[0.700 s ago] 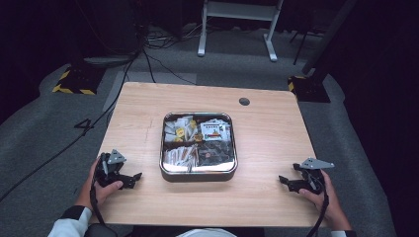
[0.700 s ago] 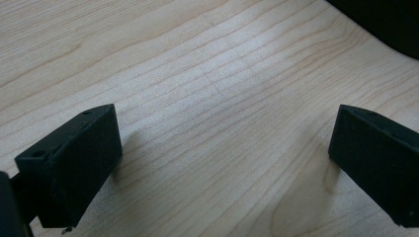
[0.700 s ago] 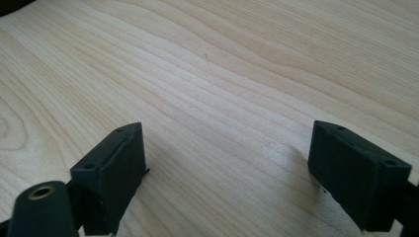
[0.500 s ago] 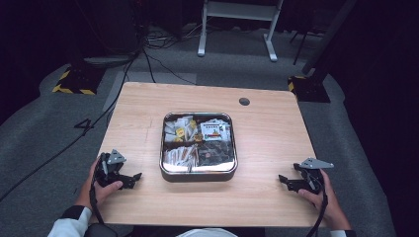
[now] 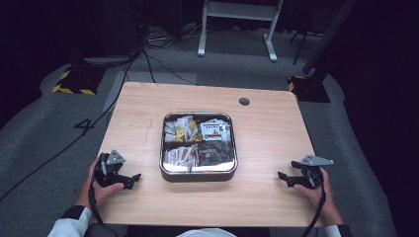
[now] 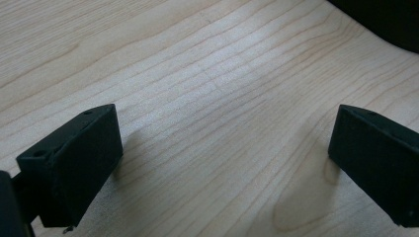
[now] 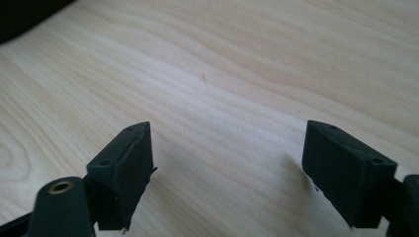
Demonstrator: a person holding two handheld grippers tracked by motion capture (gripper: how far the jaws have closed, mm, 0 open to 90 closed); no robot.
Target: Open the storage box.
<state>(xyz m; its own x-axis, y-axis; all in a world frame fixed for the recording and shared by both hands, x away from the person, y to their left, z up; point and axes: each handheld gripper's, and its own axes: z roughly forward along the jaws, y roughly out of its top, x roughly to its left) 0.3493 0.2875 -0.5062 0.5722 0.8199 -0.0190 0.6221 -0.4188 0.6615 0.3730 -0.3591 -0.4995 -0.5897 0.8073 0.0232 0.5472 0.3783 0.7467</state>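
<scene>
A square metal tin (image 5: 168,165) stands in the middle of the wooden table (image 5: 267,128), holding several small packets and sachets in compartments. My left gripper (image 5: 133,178) rests on the table left of the tin, held by a hand, its jaws pointing toward the tin. My right gripper (image 5: 282,177) rests near the table's right front, also pointing inward. In the left gripper view the left gripper (image 6: 225,163) has its black jaws wide apart over bare wood. In the right gripper view the right gripper (image 7: 227,173) likewise stands open with nothing between its jaws.
A round dark grommet hole (image 5: 244,101) sits in the table near its far edge. Beyond the table are grey carpet, cables (image 5: 163,66) and a white stand's feet (image 5: 237,29). Bare wood lies between each gripper and the tin.
</scene>
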